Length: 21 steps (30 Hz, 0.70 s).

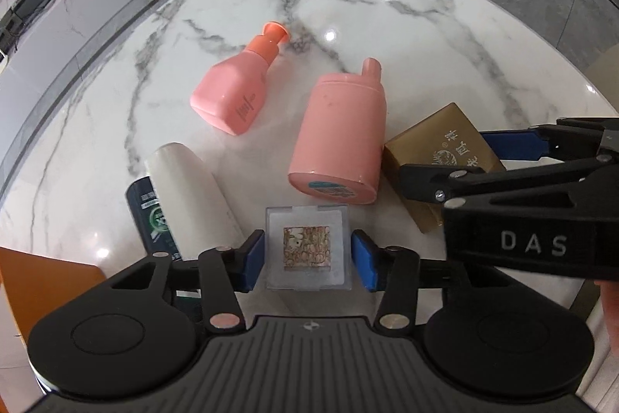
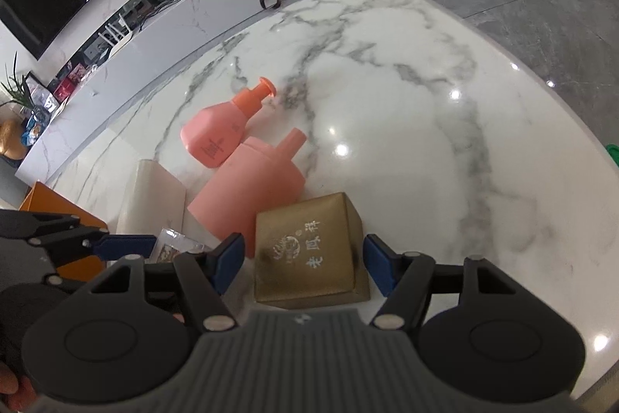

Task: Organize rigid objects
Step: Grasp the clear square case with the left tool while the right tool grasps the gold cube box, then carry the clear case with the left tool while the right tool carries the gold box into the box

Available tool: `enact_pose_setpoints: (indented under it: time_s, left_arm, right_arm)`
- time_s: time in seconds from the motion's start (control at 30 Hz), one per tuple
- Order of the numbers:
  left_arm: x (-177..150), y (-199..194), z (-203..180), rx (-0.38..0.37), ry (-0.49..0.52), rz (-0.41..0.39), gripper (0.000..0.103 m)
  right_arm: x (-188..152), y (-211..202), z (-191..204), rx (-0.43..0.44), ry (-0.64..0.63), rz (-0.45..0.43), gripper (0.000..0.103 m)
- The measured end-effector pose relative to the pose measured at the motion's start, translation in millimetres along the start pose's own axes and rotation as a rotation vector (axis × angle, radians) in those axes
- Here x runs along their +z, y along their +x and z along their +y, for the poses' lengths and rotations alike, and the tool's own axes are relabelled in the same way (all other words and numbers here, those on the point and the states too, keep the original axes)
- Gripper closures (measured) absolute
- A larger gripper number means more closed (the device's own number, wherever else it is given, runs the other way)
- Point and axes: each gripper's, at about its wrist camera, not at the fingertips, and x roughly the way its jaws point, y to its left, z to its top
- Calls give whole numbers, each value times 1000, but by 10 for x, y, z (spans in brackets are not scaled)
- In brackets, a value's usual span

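Observation:
A small clear plastic box [image 1: 307,246] with a brown patterned insert lies on the marble table [image 1: 387,26]. My left gripper [image 1: 309,263] points steeply down over it, and both blue pads meet its sides. A gold box [image 2: 309,254] with printed characters sits between the fingers of my right gripper [image 2: 303,258]; a strip of table shows between its left pad and the box. In the left wrist view the right gripper [image 1: 448,159] straddles the gold box [image 1: 437,138]. Both a small pink pump bottle [image 1: 236,91] and a larger pink bottle [image 1: 340,134] lie on their sides.
A white cylinder [image 1: 189,188] and a dark green tube [image 1: 151,215] lie left of the clear box. An orange object [image 1: 46,281] sits at the table's near left edge. A person's hand [image 2: 11,389] holds the left gripper. Bare marble stretches to the far right [image 2: 425,142].

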Motion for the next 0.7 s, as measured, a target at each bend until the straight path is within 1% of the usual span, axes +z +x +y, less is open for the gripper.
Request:
enact_pose_setpoints:
  time_s: [0.17, 0.27, 0.37, 0.53, 0.6, 0.7]
  left_arm:
    - [13, 23, -2, 0, -12, 2, 48]
    - [-2, 16, -2, -2, -26, -5, 49]
    - [-38, -45, 7, -29, -56, -32, 49]
    - [-135, -332, 2, -59, -74, -87, 49]
    - [-203, -515, 26, -83, -87, -113, 49]
    - [-335, -840, 83, -89, -99, -158, 49]
  right_arm:
    - [7, 71, 7, -5, -22, 15, 35]
    - [7, 100, 3, -10, -31, 20, 37]
    - [-1, 100, -4, -5, -39, 18, 38]
    - [-10, 66, -72, 5, -13, 15, 38]
    - [-14, 45, -115, 20, 15, 17, 38]
    - [-32, -26, -125, 52, 31, 6, 38]
